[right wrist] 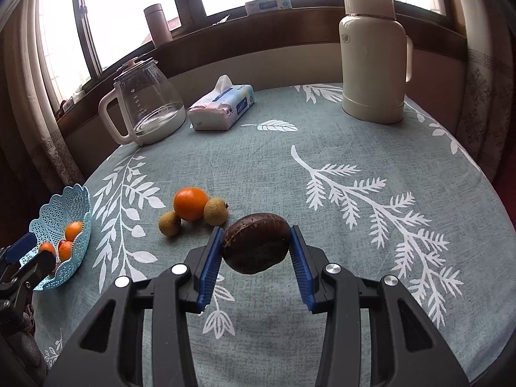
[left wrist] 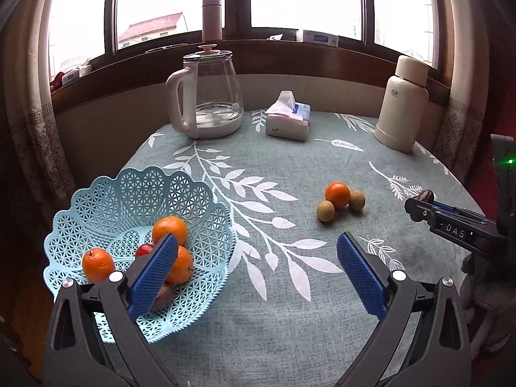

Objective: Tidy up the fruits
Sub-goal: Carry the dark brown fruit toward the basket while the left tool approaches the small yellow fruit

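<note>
Right gripper (right wrist: 256, 248) pinches a dark brown fruit (right wrist: 256, 242), lifted clear of the table (right wrist: 322, 167). Left gripper (left wrist: 258, 274) hangs spread wide and empty beside the blue basket (left wrist: 96, 193). Carry step, I'd say: next, swing left across to the basket, clearing the orange (right wrist: 191, 203) and its two small neighbours.

My left finger pad (left wrist: 154, 274) covers part of the basket (left wrist: 96, 193) at lower left of the left wrist view: a red fruit (left wrist: 143, 250) and a brownish fruit (left wrist: 164, 293) show only as slivers, kind not determinable. At the right edge of that frame, my right gripper (left wrist: 419, 204) is cut off; the dark fruit (left wrist: 425, 195) at its tip is too small to identify. In the right wrist view, far left, my left gripper (right wrist: 29, 254) hides the basket's near rim.
</note>
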